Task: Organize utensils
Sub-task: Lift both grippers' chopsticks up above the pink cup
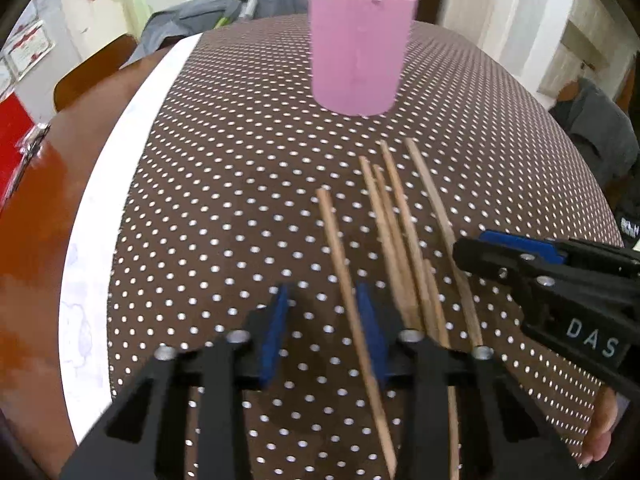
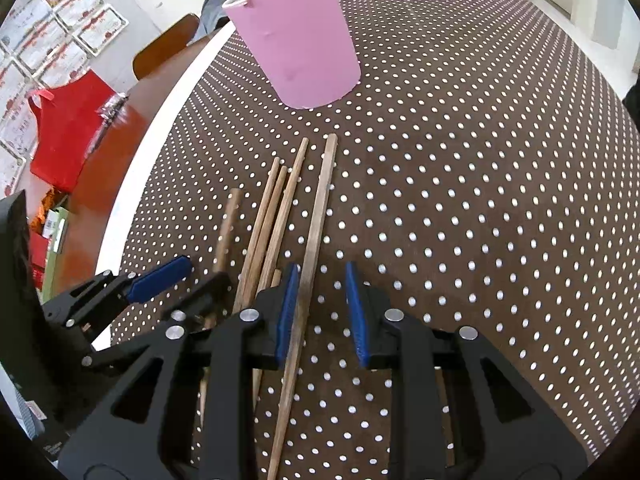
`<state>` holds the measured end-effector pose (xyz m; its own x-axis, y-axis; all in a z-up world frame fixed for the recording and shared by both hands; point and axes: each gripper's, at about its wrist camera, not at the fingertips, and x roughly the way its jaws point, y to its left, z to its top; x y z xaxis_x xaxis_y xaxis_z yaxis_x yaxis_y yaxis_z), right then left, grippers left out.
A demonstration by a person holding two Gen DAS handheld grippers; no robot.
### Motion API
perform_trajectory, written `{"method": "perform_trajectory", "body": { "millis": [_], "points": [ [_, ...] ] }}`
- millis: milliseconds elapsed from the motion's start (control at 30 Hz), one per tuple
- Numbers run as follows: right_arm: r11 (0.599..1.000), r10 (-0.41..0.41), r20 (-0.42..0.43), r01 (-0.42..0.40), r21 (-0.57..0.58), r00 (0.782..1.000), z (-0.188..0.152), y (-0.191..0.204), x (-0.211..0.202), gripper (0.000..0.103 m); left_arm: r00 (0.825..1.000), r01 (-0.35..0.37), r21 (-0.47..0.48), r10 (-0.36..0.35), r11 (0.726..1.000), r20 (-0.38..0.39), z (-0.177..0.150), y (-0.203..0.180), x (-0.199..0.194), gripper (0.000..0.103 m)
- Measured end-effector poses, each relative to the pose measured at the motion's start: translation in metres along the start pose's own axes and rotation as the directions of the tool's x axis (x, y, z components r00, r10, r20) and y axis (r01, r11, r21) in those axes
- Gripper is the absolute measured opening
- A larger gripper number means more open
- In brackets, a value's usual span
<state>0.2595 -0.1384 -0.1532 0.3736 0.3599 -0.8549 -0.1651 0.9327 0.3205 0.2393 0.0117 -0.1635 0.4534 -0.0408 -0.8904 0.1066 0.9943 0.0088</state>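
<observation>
A pink cup (image 1: 360,52) (image 2: 300,40) stands upright on the brown dotted cloth (image 1: 224,200) with wooden utensils poking out of its top. Several wooden chopsticks (image 1: 396,220) (image 2: 276,216) lie side by side in front of it. My left gripper (image 1: 323,292) straddles the leftmost chopstick (image 1: 340,256); the stick lies by the right pad, and cloth shows between it and the left pad. My right gripper (image 2: 322,268) straddles the rightmost chopstick (image 2: 320,208), which runs by its left pad with a gap on the other side. Each gripper appears at the edge of the other's view.
The cloth ends at a white strip (image 1: 120,168), with red-brown tabletop (image 1: 52,200) beyond. A red bag (image 2: 68,128) sits at the left, a chair back (image 2: 164,48) behind it. Grey clothing (image 1: 600,132) lies past the right edge. A person's fingers (image 1: 600,432) show low right.
</observation>
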Motion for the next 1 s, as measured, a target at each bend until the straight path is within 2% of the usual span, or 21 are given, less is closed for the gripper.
{"method": "perform_trajectory", "body": {
  "millis": [67, 233, 267, 300, 333, 500, 600, 700, 833, 900, 933, 1000],
  "points": [
    [1.0, -0.025, -0.016, 0.024, -0.017, 1.0, 0.006, 0.01, 0.005, 0.025, 1.0, 0.001, -0.028, -0.001, 1.0, 0.0, 0.002, 0.008, 0.001, 0.01],
    [0.987, -0.134, -0.035, 0.131, -0.089, 0.99, 0.016, 0.034, 0.017, 0.024, 0.999, 0.034, -0.087, -0.033, 0.996, 0.016, 0.006, 0.018, 0.006, 0.006],
    [0.982, -0.16, -0.033, 0.156, -0.111, 0.986, 0.017, 0.039, 0.019, 0.021, 0.999, 0.045, -0.101, -0.043, 0.994, 0.022, 0.007, 0.019, 0.007, 0.006],
    [0.975, -0.186, -0.026, 0.182, -0.126, 0.982, 0.018, 0.043, 0.021, 0.013, 0.998, 0.056, -0.113, -0.054, 0.992, 0.027, 0.007, 0.021, 0.007, 0.006],
    [0.974, -0.192, -0.02, 0.188, -0.129, 0.981, 0.018, 0.045, 0.022, 0.009, 0.997, 0.072, -0.124, -0.069, 0.99, 0.032, 0.008, 0.023, 0.007, 0.005],
    [0.985, -0.137, 0.05, 0.141, -0.101, 0.989, 0.017, 0.037, 0.014, 0.007, 0.987, 0.132, -0.161, -0.115, 0.978, 0.109, 0.009, 0.03, -0.004, 0.005],
    [0.991, -0.088, 0.099, 0.098, -0.093, 0.991, 0.014, 0.032, 0.0, 0.007, 0.972, 0.184, -0.175, -0.153, 0.967, 0.177, 0.012, 0.034, -0.02, 0.005],
    [0.995, -0.027, 0.167, 0.043, -0.094, 0.986, 0.013, 0.028, -0.021, 0.007, 0.949, 0.221, -0.162, -0.174, 0.962, 0.262, 0.015, 0.033, -0.041, 0.005],
    [0.993, 0.054, 0.267, -0.024, -0.114, 0.962, 0.014, 0.03, -0.052, 0.007, 0.891, 0.276, -0.126, -0.204, 0.953, 0.406, 0.019, 0.031, -0.072, 0.005],
    [0.991, 0.084, 0.326, -0.044, -0.129, 0.942, 0.012, 0.028, -0.07, 0.007, 0.837, 0.286, -0.09, -0.203, 0.954, 0.508, 0.02, 0.027, -0.091, 0.005],
    [0.989, 0.102, 0.362, -0.056, -0.134, 0.927, 0.009, 0.03, -0.081, 0.007, 0.817, 0.289, -0.08, -0.203, 0.954, 0.54, 0.022, 0.027, -0.097, 0.005],
    [0.987, 0.131, 0.415, -0.079, -0.14, 0.9, 0.011, 0.029, -0.097, 0.007, 0.764, 0.301, -0.048, -0.211, 0.952, 0.609, 0.025, 0.023, -0.109, 0.005]
  ]
}}
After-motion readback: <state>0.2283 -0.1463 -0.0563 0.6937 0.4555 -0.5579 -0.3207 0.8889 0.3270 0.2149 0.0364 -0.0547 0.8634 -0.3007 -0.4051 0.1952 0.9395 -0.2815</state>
